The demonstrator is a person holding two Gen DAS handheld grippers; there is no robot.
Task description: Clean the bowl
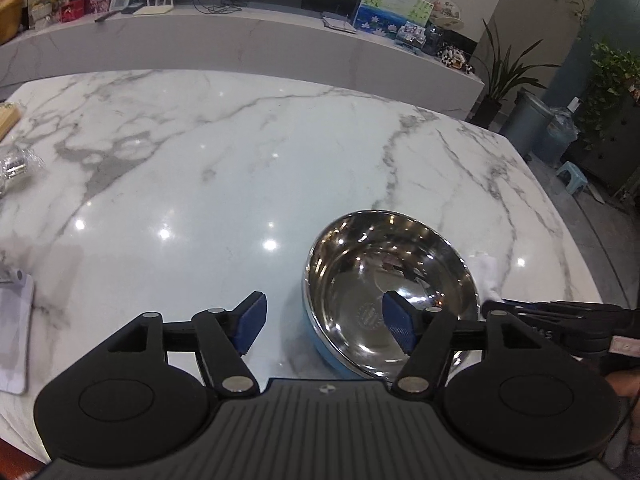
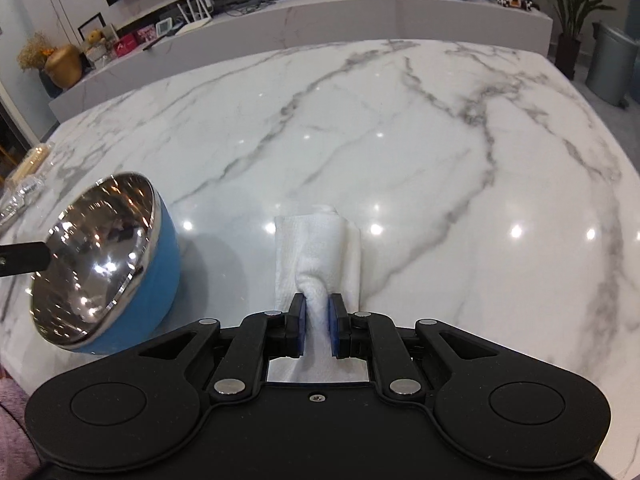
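A steel bowl with a blue outside sits on the marble table, tilted up on one side in the right wrist view. My left gripper is open, its jaws straddling the bowl's near rim, one pad inside the bowl and the other outside. My right gripper is shut on a folded white cloth, which lies on the table to the right of the bowl. The left gripper's finger pokes into the bowl from the left in the right wrist view.
A white pad and crinkled plastic wrap lie at the table's left edge. A low marble ledge with a router, boxes and pictures runs behind the table. Bins and plants stand off the far right corner.
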